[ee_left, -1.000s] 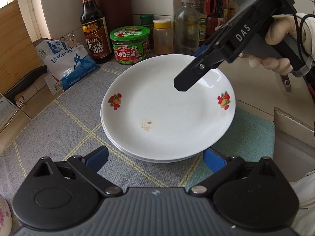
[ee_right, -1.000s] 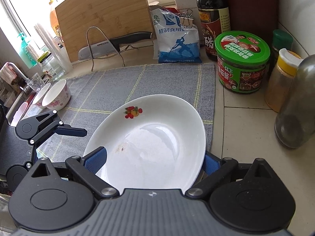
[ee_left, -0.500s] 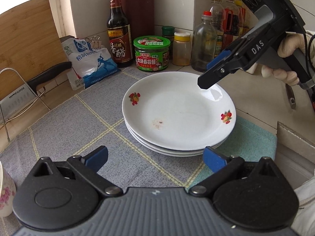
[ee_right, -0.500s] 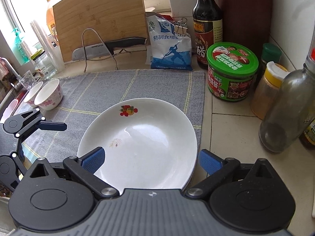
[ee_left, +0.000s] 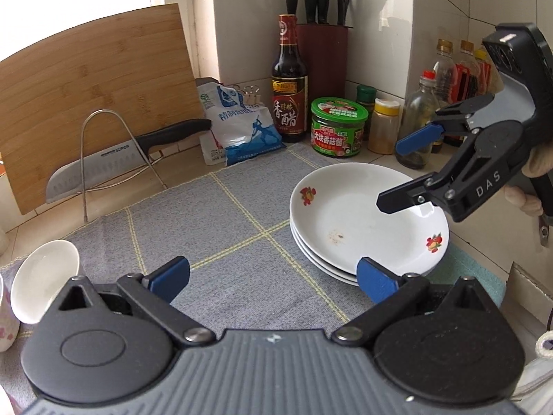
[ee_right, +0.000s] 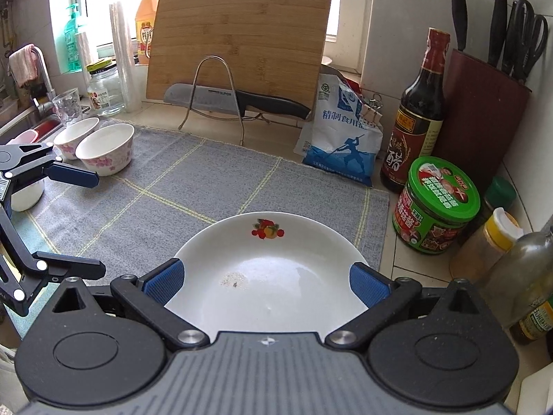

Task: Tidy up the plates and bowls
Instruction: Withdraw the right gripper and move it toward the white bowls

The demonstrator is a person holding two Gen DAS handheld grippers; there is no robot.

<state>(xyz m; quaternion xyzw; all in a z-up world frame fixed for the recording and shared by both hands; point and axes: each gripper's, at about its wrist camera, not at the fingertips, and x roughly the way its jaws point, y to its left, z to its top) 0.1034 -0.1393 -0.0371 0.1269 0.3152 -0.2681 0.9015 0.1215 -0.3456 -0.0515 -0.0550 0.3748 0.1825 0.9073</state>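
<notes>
Leftmost, seen from the right gripper (ee_right: 266, 278), two flowered bowls (ee_right: 105, 150) sit side by side at the far left corner of the grey mat (ee_right: 193, 193), well away from its fingers. Nearer on that side, the left gripper (ee_right: 84, 221) hangs over the mat's left edge with its jaws wide and nothing between them. Straight ahead of the right gripper lies a stack of white plates (ee_right: 273, 269) with a fruit print, the top one stained near the middle. Its blue pads (ee_right: 368, 283) stand far apart, one at either side of the plates, not pressing on them; the jaws have just been opening. Beyond the mat, a cutting board (ee_right: 238, 41) leans behind a knife (ee_right: 238, 98). Right of the plates stand a green-lidded jar (ee_right: 437, 207) and a dark bottle (ee_right: 418, 121).
</notes>
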